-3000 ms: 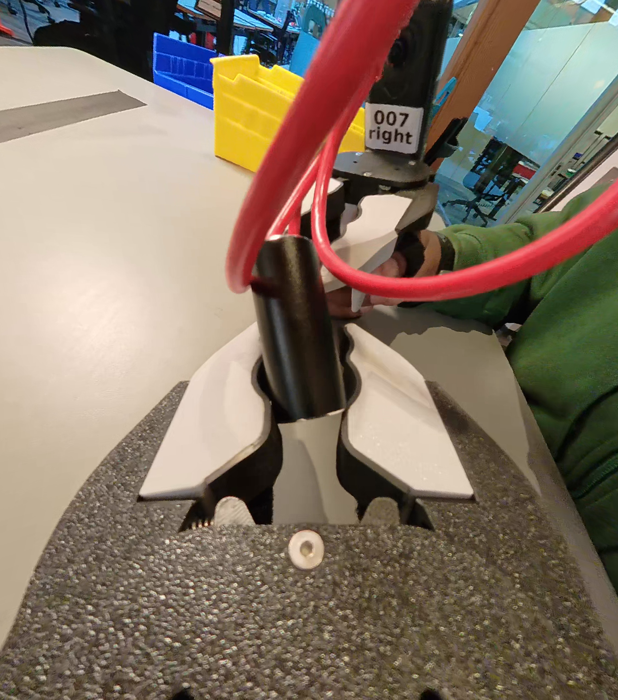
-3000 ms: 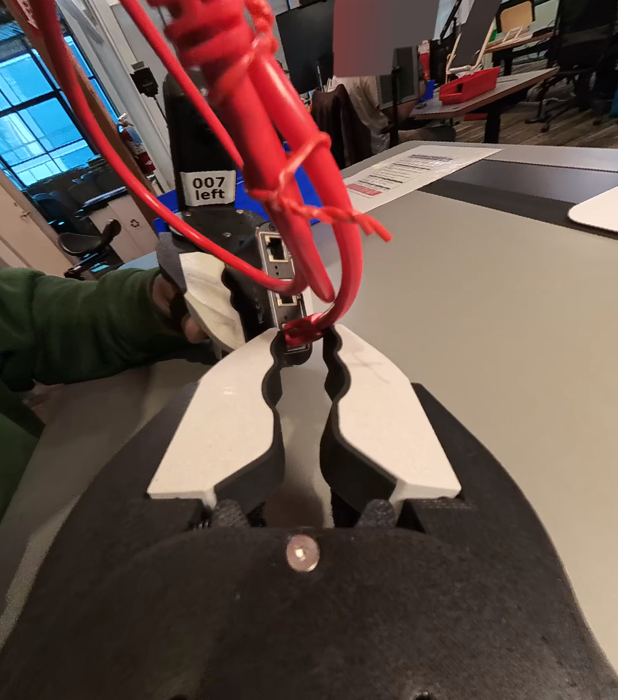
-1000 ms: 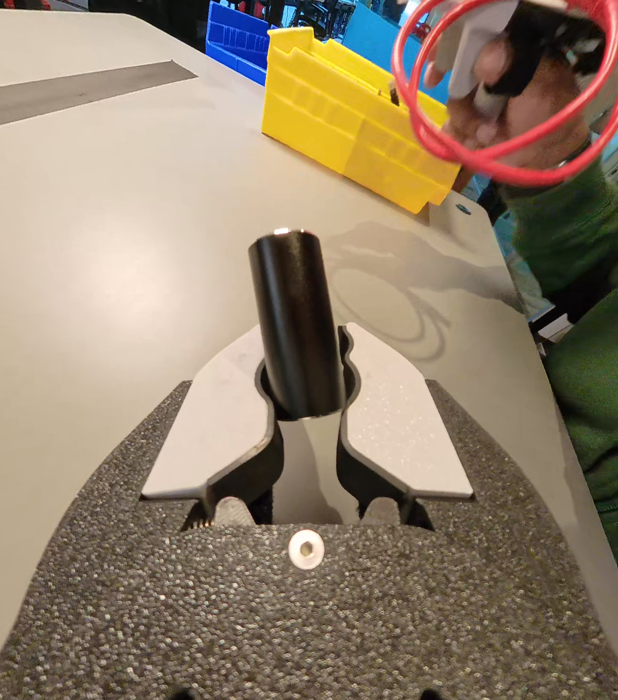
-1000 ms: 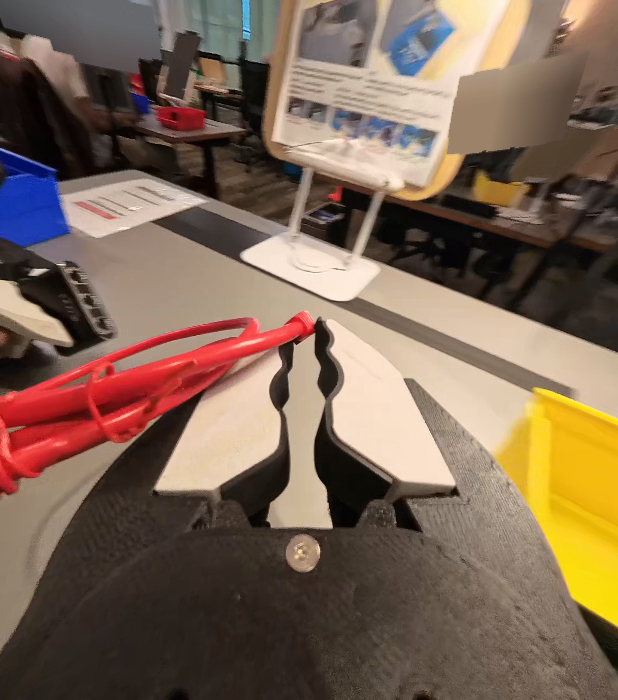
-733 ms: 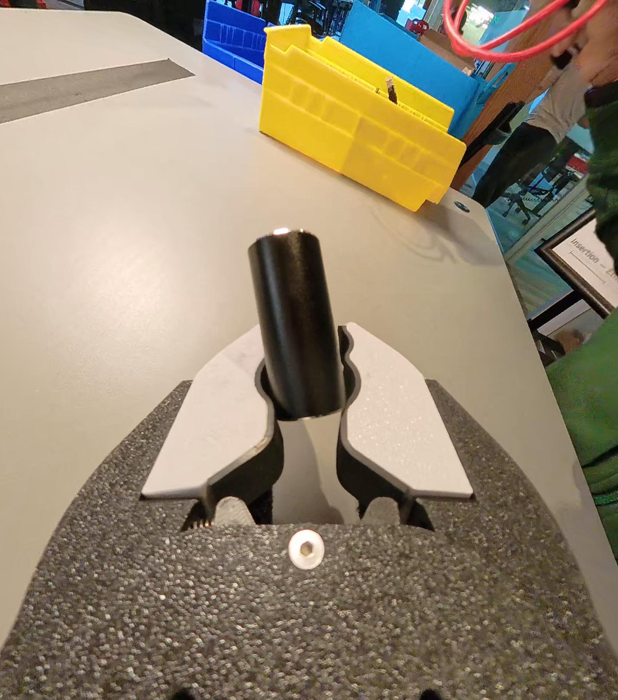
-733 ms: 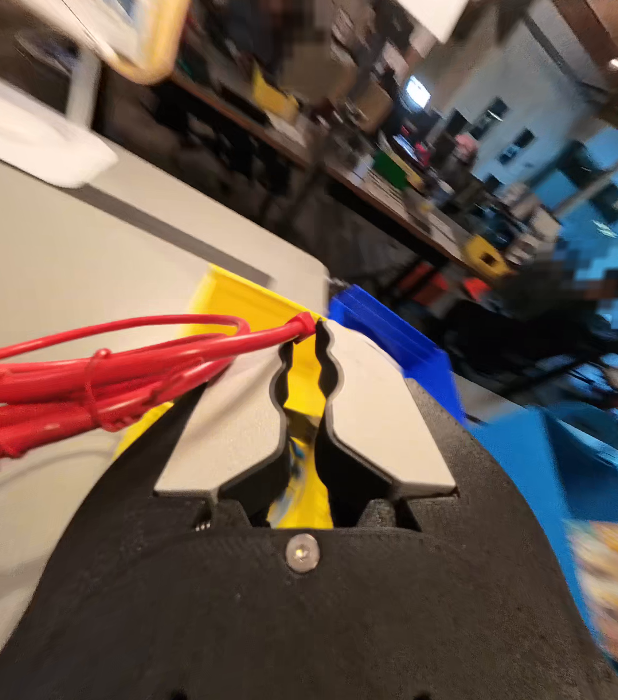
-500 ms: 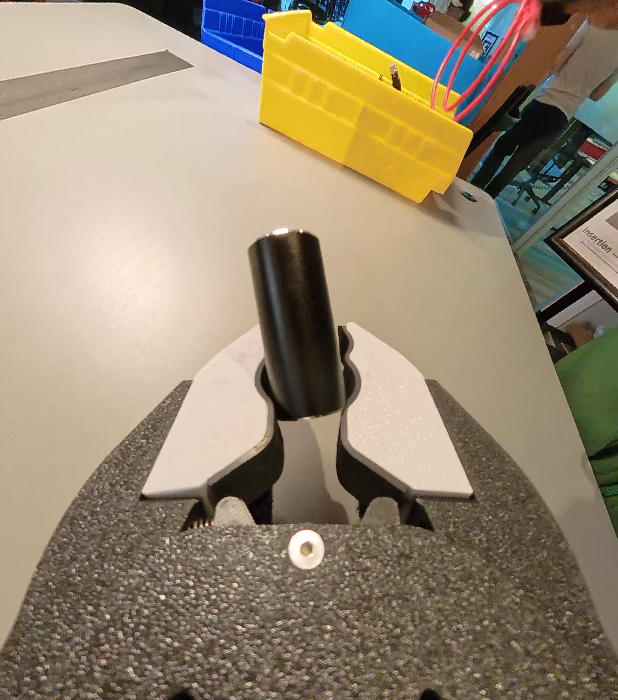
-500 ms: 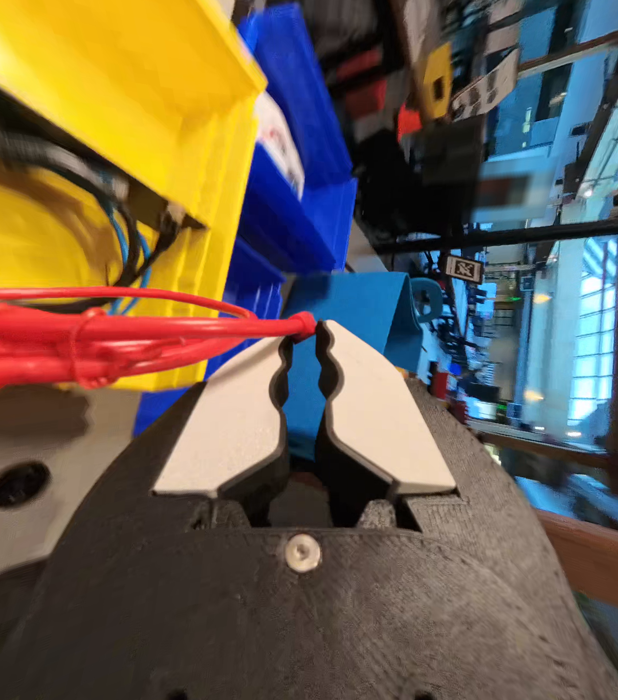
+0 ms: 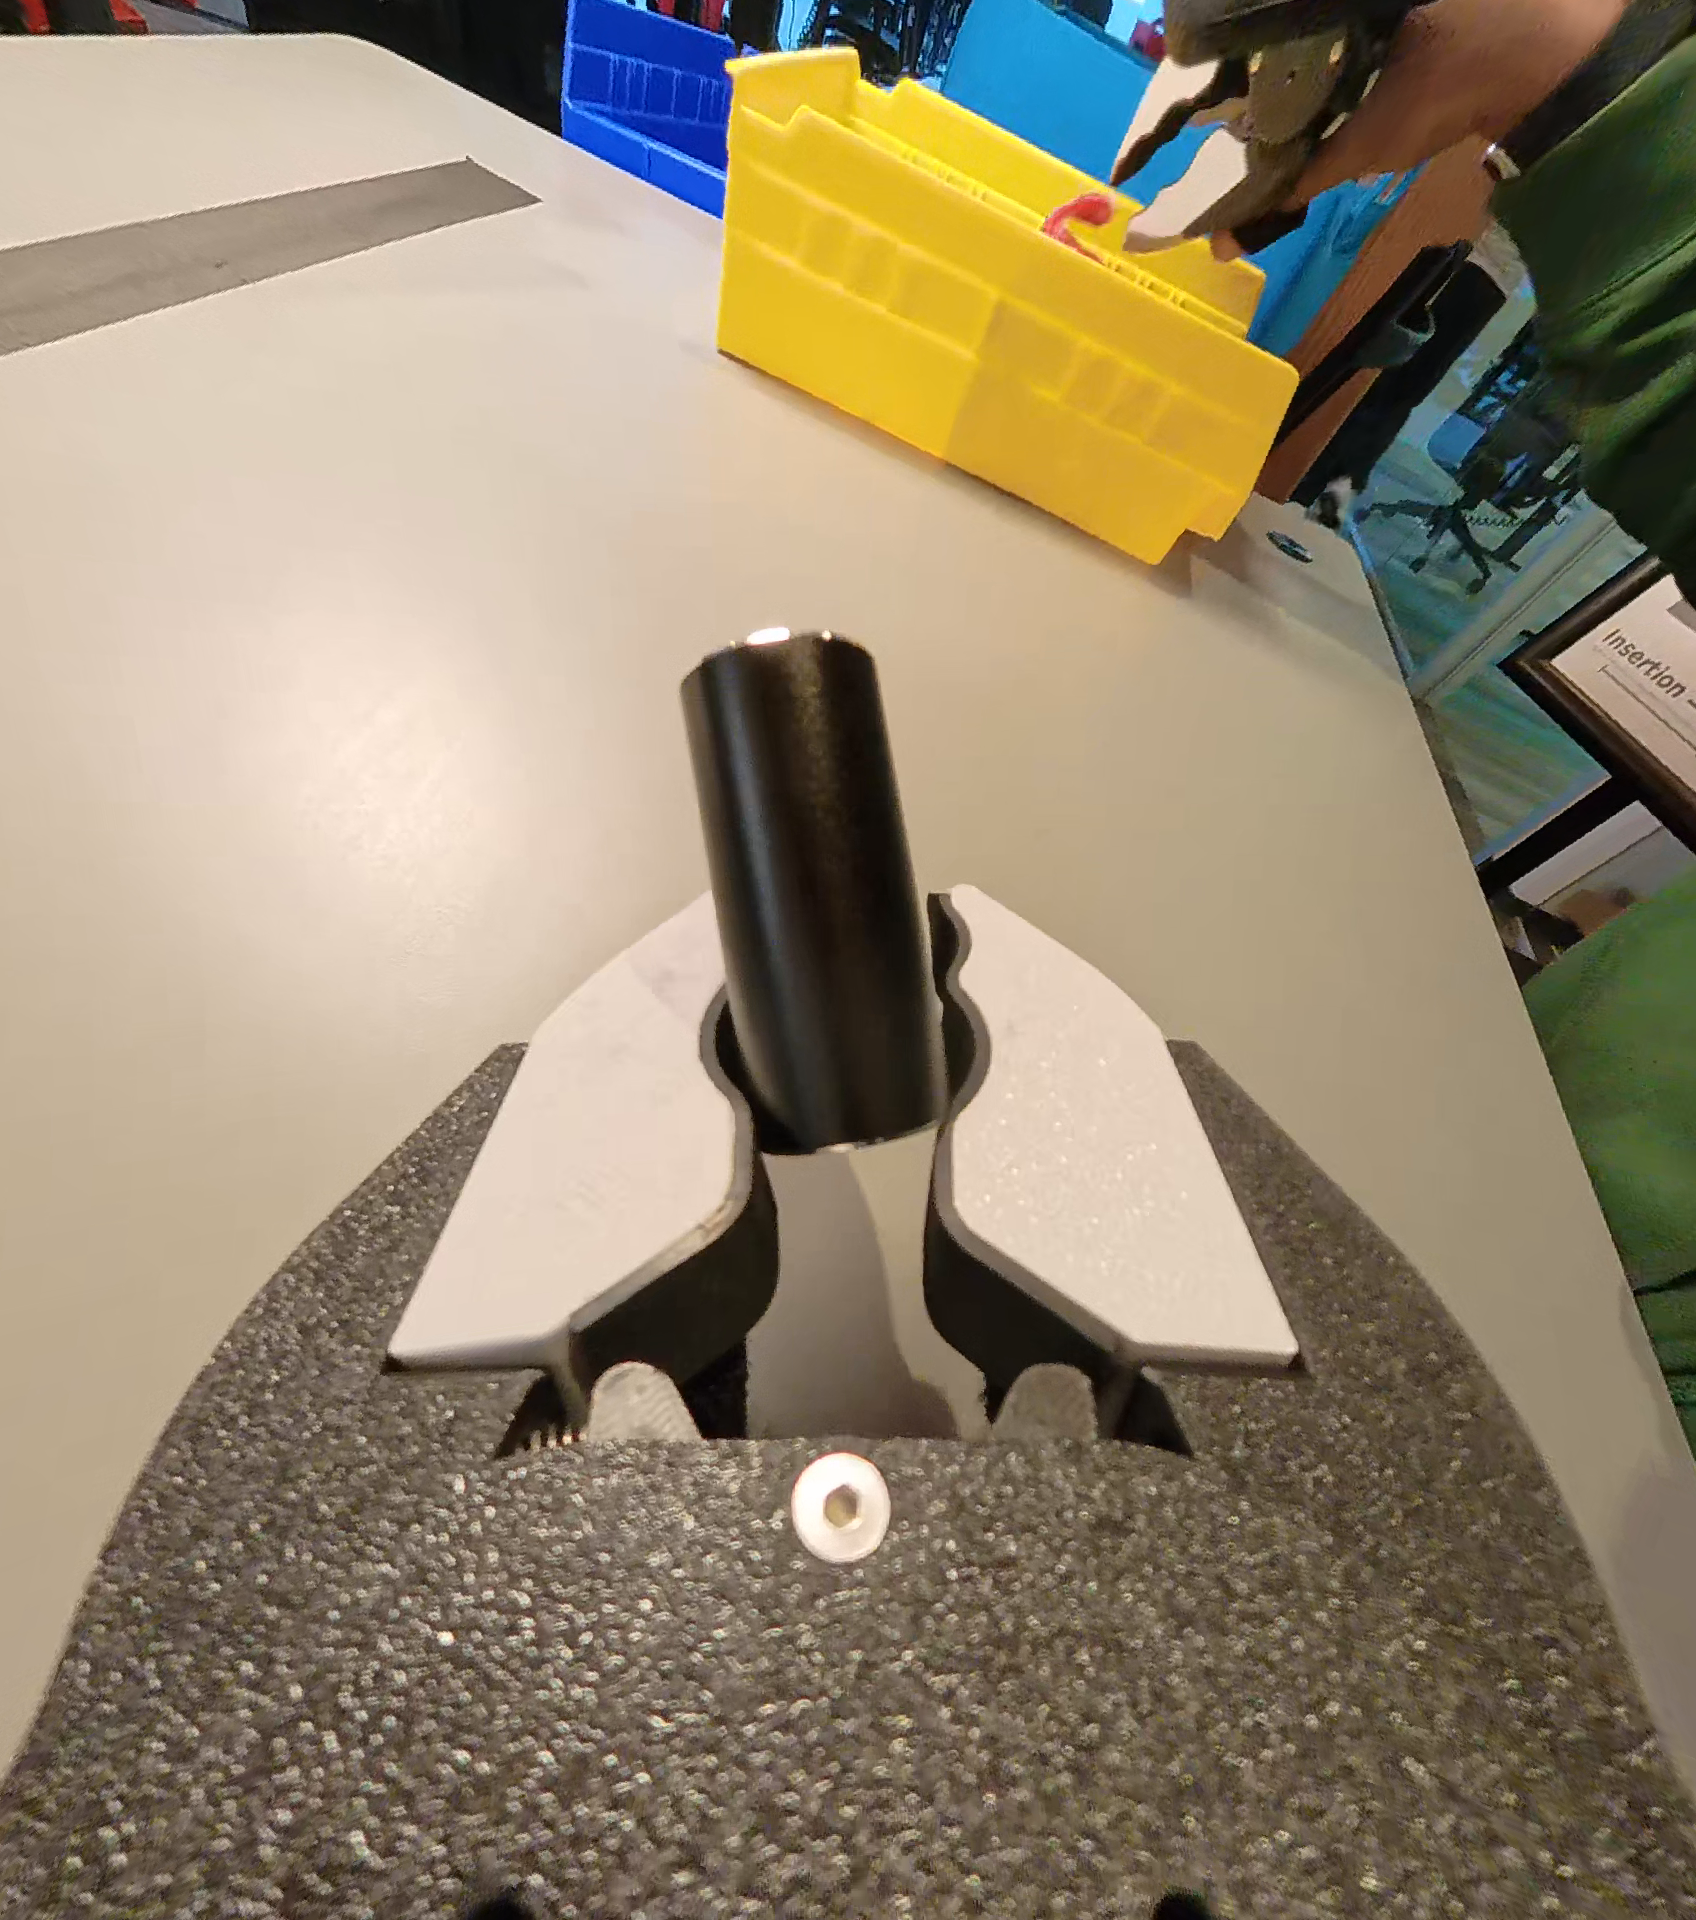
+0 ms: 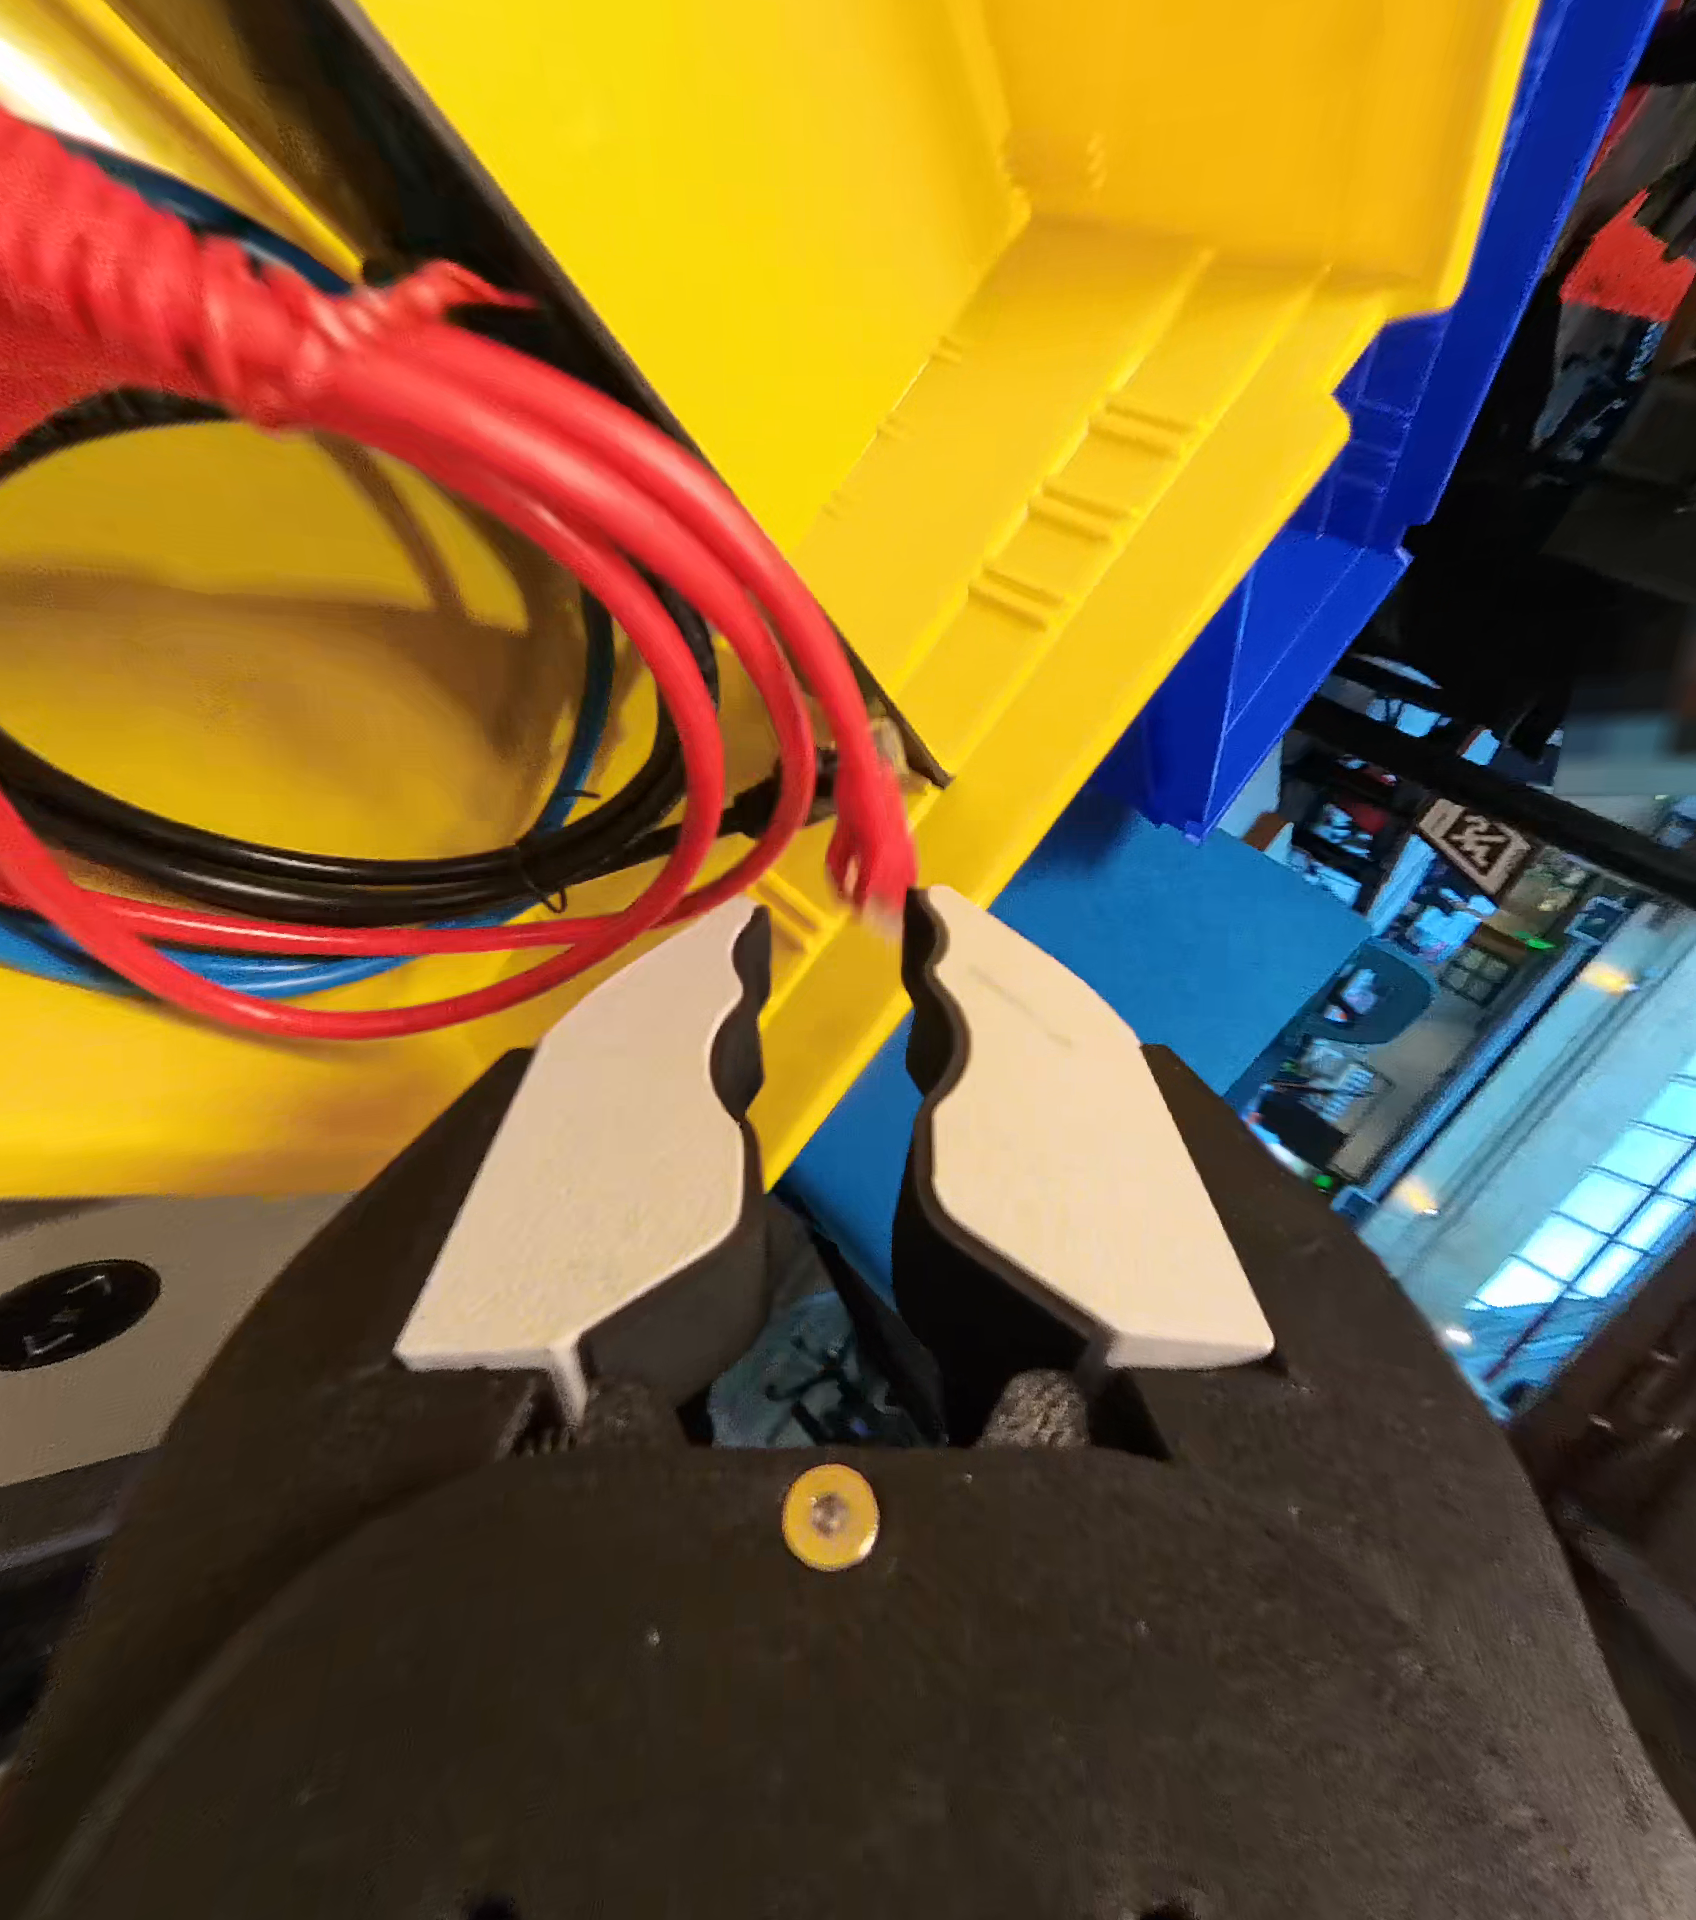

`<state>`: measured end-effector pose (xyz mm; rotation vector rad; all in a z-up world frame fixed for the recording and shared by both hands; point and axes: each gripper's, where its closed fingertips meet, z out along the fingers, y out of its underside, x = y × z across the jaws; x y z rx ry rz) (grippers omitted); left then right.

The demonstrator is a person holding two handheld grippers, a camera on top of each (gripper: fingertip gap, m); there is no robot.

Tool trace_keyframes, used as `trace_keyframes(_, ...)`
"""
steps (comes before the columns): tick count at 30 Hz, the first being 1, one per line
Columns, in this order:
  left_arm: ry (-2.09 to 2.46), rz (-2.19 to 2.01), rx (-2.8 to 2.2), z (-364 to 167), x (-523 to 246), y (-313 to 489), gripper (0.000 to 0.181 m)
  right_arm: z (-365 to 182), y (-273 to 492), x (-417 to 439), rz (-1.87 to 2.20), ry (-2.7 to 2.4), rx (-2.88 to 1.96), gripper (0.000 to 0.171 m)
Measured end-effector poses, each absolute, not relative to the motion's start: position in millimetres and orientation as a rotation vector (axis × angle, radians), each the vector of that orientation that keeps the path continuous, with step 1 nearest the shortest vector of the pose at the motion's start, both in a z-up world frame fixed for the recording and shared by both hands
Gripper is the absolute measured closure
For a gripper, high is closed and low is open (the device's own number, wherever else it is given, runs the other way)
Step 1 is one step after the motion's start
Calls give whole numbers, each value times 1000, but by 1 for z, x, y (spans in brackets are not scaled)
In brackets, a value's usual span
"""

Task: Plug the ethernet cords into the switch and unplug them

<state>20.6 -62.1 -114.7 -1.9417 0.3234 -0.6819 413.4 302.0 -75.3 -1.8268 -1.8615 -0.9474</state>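
Gripping one black switch (image 9: pixel 813 904) in left tongs (image 9: pixel 839 997), right tongs (image 10: pixel 836 914) parted, one red cord (image 10: pixel 470 582), one yellow bin (image 10: pixel 927 312)

Red ethernet cord (image 10: pixel 470 499) coiled over yellow bin (image 10: pixel 927 312), plug touching parted jaws' tip.

In the right wrist view we see the red cord (image 10: pixel 470 488) cut off by the left edge, its bound section blurred. The black cord (image 10: pixel 324 862) and blue cord (image 10: pixel 231 971) lie partly hidden beneath it. In the left wrist view, the right gripper (image 9: pixel 1270 125) is blurred and cropped by the top edge; its jaw state is indeterminate there.
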Motion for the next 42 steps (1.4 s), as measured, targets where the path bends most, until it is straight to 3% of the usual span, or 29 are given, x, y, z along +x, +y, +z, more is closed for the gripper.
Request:
trace_keyframes(4,301,-705,-1931,-113,18,-62,151,-52,300,431,-871,-1756,-1866,134)
trace_keyframes(9,201,-839,-1862,-104,19,-60,151,-10,280,413,-756,-1615,-1728,133)
trace_keyframes(14,99,-1031,-1728,-89,27,-58,150,-10,198,292,-329,-1695,-1363,139)
trace_keyframes(21,57,-1069,-1655,-82,26,-58,150,-77,34,110,450,-1870,-899,139)
trace_keyframes(25,0,-1082,-1601,-77,16,-58,150,-95,-28,35,736,-1783,-747,122)
trace_keyframes(27,-27,-1090,-1576,-75,10,-58,150,-94,-42,10,766,-1714,-707,106)
trace_keyframes(30,-34,-1094,-1565,-74,9,-58,150,-86,-54,-7,783,-1627,-643,96)
trace_keyframes(42,37,-1105,-1613,-77,21,-58,150,-81,-63,-5,799,-1562,-589,103)
